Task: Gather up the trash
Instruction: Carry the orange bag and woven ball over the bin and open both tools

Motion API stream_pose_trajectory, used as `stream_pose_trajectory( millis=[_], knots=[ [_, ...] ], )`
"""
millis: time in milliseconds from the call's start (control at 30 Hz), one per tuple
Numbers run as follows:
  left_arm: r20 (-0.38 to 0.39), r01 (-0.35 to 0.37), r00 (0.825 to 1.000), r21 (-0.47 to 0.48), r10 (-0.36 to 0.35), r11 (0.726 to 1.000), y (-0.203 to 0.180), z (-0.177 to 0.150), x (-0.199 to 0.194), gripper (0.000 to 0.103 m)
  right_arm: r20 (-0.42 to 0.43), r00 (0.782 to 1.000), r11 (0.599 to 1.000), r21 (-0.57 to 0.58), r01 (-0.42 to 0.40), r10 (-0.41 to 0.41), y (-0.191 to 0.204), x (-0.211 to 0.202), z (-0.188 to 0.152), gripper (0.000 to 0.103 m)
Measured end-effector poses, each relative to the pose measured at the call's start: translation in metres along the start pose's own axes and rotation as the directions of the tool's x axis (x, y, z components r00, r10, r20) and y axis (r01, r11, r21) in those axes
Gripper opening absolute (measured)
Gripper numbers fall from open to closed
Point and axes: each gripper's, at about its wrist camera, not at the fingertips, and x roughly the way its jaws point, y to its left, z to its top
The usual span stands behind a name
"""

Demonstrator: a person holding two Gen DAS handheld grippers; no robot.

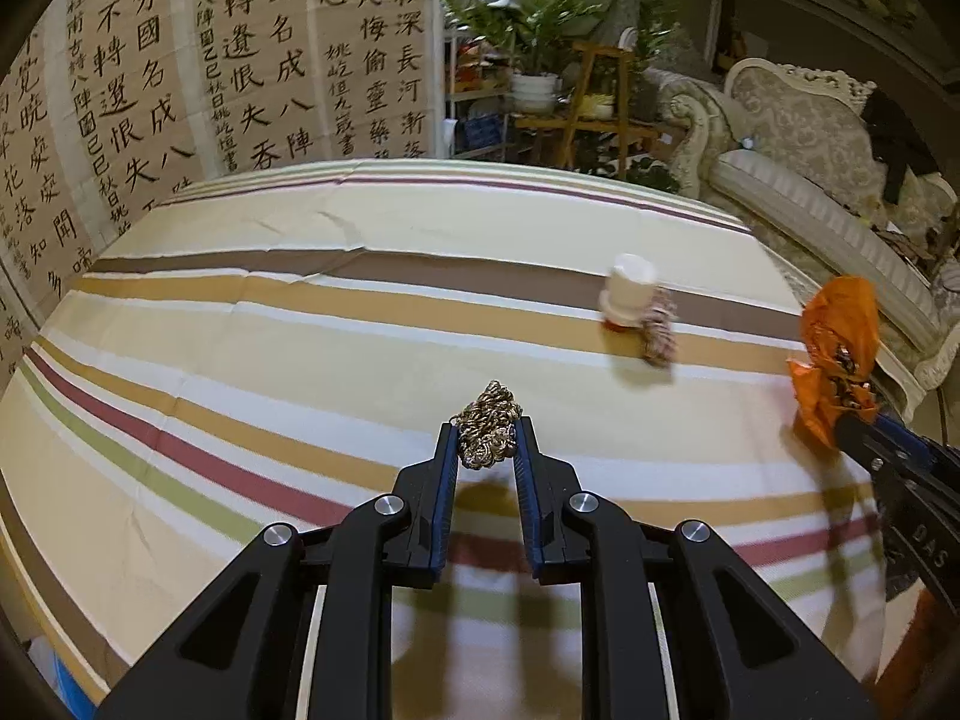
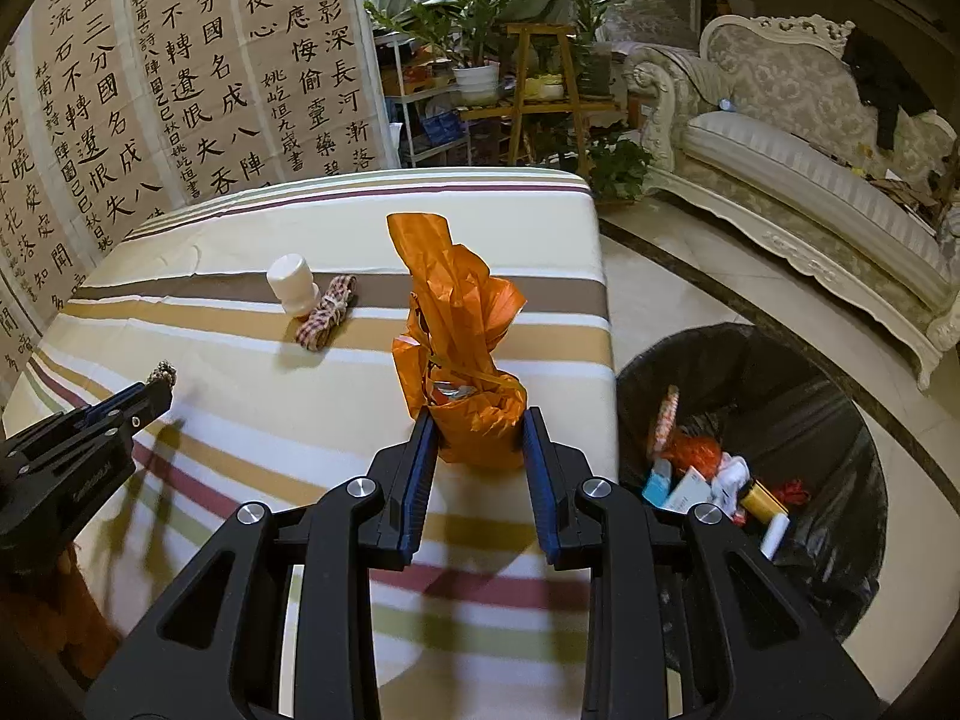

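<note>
Orange bag (image 2: 465, 360) sits clamped in our right gripper (image 2: 477, 438) near the tabletop's right edge; our left gripper (image 1: 486, 435) pinches loose cord (image 1: 487, 423), which may slip before the bin (image 2: 750, 456).

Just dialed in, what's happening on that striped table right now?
Trash is being cleared. The left hand-held gripper is shut on a small bundle of brown cord; the right hand-held gripper clamps a tied orange plastic bag. A white bottle and a braided rope bundle remain on the table. The black-lined trash bin stands beside it.
</note>
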Motion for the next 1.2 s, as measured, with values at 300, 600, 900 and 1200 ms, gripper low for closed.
stream_pose_trajectory(
  millis=[300,600,900,1200],
  knots=[
    [0.035,0.046,0.998,0.053,-0.048,0.998,-0.033,-0.008,-0.019,0.02,0.014,0.999,0.999,0.037,0.036,-0.036,-0.022,-0.023,-0.02,0.028],
    [0.055,0.114,0.991,0.128,-0.121,0.985,-0.08,-0.015,-0.033,0.02,0.033,0.995,0.991,0.101,0.086,-0.09,-0.061,-0.046,-0.034,0.028],
    [0.047,0.177,0.981,0.206,-0.19,0.963,-0.133,-0.018,-0.034,0.02,0.036,0.987,0.974,0.173,0.146,-0.154,-0.103,-0.057,-0.041,0.028],
    [0.033,0.202,0.975,0.266,-0.218,0.943,-0.176,-0.018,-0.023,0.02,0.02,0.978,0.954,0.222,0.2,-0.21,-0.134,-0.055,-0.045,0.028]
  ],
)
